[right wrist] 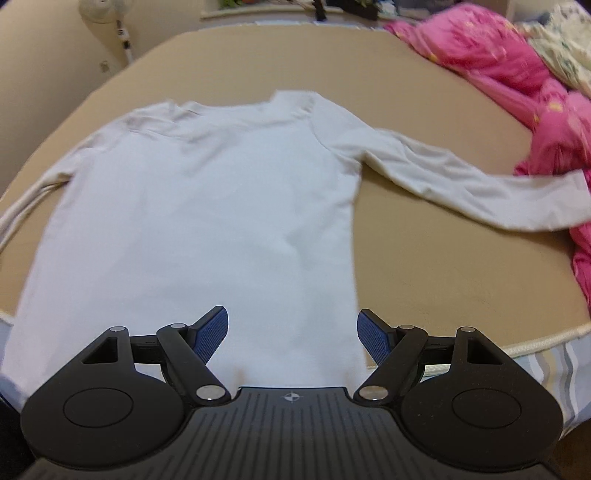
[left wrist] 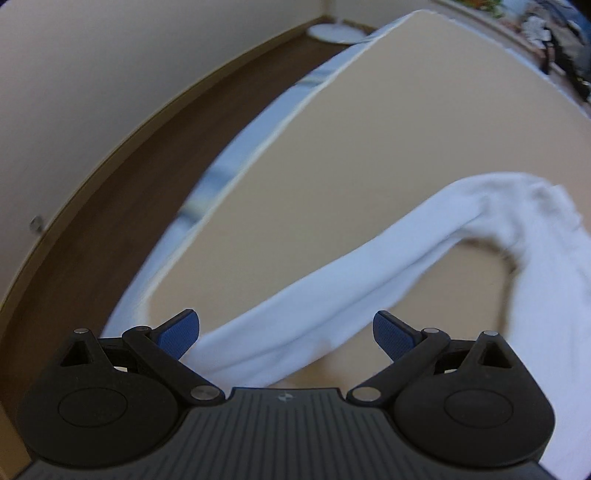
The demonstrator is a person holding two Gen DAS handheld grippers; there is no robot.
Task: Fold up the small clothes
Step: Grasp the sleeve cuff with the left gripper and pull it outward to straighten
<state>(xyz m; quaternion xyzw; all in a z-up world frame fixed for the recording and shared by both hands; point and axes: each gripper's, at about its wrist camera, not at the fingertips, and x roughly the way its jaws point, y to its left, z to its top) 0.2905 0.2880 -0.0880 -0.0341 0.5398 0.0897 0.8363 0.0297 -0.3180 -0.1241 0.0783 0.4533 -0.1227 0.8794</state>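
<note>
A white long-sleeved shirt point(right wrist: 207, 206) lies flat on the tan bed surface point(right wrist: 443, 258), collar at the far side, hem toward me. Its right sleeve point(right wrist: 461, 184) stretches out to the right toward the pink bedding. In the left wrist view the other sleeve point(left wrist: 351, 266) runs across the tan surface point(left wrist: 369, 147) from the shirt's shoulder at the right to just under the gripper. My left gripper point(left wrist: 286, 334) hangs open above this sleeve's end, with nothing pinched. My right gripper point(right wrist: 291, 332) stands open over the shirt's hem, its blue pads apart and nothing held.
Pink bedding point(right wrist: 517, 85) and a patterned pillow point(right wrist: 565, 48) are heaped at the right of the bed. The bed's left edge point(left wrist: 258, 155) drops to a dark wood floor point(left wrist: 129, 192) beside a pale wall. A fan stand point(right wrist: 107, 22) is at the far left.
</note>
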